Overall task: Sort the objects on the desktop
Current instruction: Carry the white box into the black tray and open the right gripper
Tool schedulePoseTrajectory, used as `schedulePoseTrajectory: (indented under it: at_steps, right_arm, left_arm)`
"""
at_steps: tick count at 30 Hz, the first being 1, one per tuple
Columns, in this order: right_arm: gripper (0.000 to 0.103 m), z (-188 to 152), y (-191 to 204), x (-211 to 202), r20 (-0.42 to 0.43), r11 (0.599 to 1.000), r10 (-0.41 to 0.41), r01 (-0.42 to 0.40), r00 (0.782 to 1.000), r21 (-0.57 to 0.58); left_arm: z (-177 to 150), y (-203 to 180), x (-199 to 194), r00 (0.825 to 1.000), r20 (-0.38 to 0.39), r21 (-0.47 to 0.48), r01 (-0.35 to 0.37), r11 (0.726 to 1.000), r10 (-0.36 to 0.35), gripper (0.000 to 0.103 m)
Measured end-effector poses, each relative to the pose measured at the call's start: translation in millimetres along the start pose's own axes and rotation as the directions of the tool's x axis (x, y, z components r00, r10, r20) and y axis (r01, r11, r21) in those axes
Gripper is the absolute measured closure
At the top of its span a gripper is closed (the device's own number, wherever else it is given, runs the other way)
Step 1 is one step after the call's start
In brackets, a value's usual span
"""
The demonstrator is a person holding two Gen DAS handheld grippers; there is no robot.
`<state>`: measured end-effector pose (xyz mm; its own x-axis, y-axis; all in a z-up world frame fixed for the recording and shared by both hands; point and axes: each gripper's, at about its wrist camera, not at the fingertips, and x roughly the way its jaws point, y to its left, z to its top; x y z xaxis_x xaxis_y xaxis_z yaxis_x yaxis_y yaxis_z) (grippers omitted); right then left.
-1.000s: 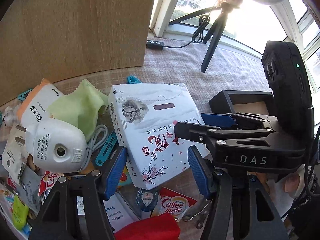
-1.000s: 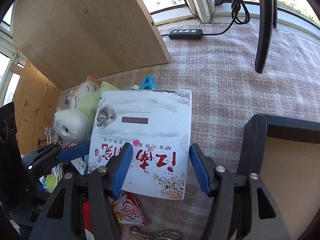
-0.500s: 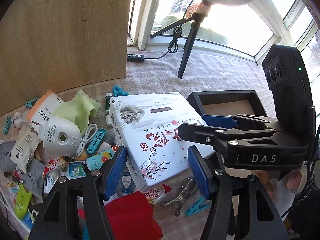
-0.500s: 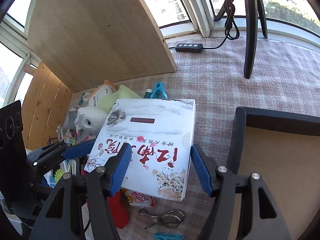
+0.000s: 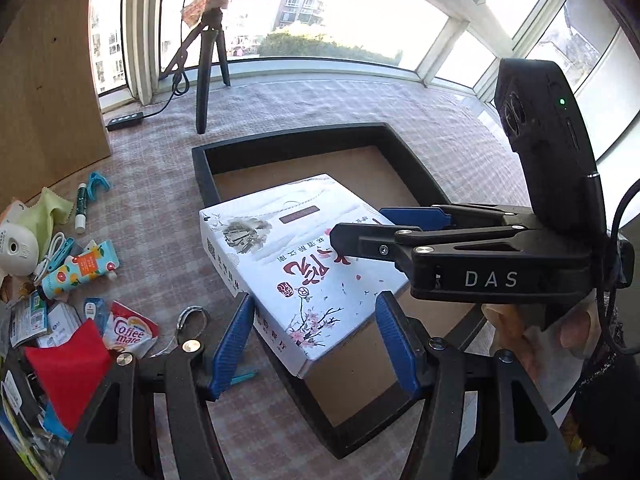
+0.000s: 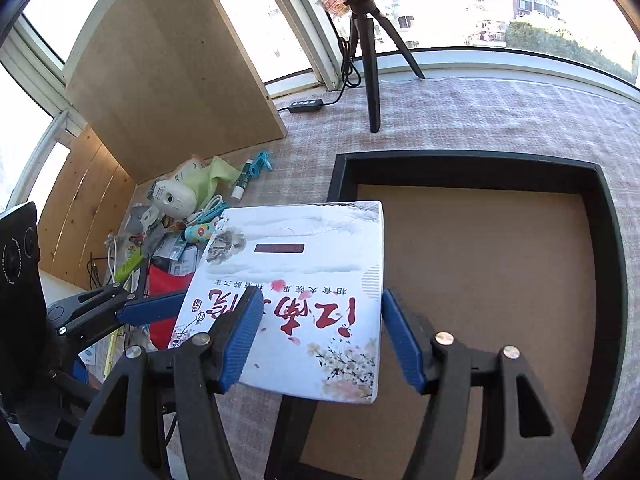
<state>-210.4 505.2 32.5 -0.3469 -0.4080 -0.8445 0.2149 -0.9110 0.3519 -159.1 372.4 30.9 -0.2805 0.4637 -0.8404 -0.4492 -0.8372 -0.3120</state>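
The white box point(image 5: 298, 264), printed with red characters and blossom sprays, is taken as the landmark. It is held off the cloth between two grippers. At its near corner the left gripper point(image 5: 316, 340) is seen with blue pads set wide on either side of the box, one against each flank, so the box is clamped across its width. The right gripper point(image 6: 322, 336) is seen in its own view astride the box's near edge, with the left pad lying over the printed top and the right pad at the box's right edge; in the left wrist view its upper black arm is laid over the top and a blue pad shows beside the far side, so a grip on the box is read.

Below the box, the black tray point(image 6: 608, 264) with a brown floor is partly covered; the box overhangs the tray's left wall, its right part lying above the floor. Left of the box, on the checked cloth point(image 5: 320, 104), loose items are scattered: a red pouch point(image 5: 68, 364), a Coffee mate sachet point(image 5: 130, 332), a small patterned tube point(image 5: 80, 268), a white rounded device point(image 5: 18, 250) and a green cloth point(image 5: 50, 210). Beyond the box, a black tripod point(image 5: 208, 56) and a wooden board point(image 6: 172, 68) are seen before the window.
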Motion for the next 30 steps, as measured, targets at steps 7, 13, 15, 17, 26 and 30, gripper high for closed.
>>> schedulePoseTrajectory:
  at_steps: [7, 13, 15, 17, 26, 30]
  right_arm:
    - [0.041, -41, -59, -36, 0.003, 0.992, -0.106, 0.106, 0.994, 0.068]
    - [0.041, -58, -82, -60, 0.024, 0.985, -0.157, 0.154, 0.987, 0.083]
    - [0.037, -60, -88, -68, 0.040, 0.975, -0.205, 0.201, 0.978, 0.096]
    - [0.034, -60, -91, -75, 0.077, 0.965, -0.253, 0.246, 0.964, 0.086]
    - [0.031, -67, -46, -57, 0.162, 0.980, -0.150, 0.168, 0.975, -0.106]
    - [0.031, -62, -7, -34, 0.143, 0.976, -0.082, 0.108, 0.986, -0.189]
  left_arm:
    - [0, -54, 35, 0.996, -0.063, 0.059, 0.069, 0.996, -0.065, 0.043]
    - [-5, -76, 46, 0.992, -0.098, 0.114, 0.091, 0.989, -0.080, 0.043]
    - [-8, -74, 45, 0.993, -0.099, 0.117, 0.080, 0.990, -0.069, 0.043]
    - [-11, -71, 41, 0.994, -0.098, 0.119, 0.063, 0.991, -0.051, 0.043]
    - [-27, -14, 5, 0.996, -0.046, -0.018, -0.078, 0.997, 0.077, 0.043]
    - [-48, 39, -18, 0.986, -0.027, -0.128, -0.167, 0.977, 0.165, 0.043]
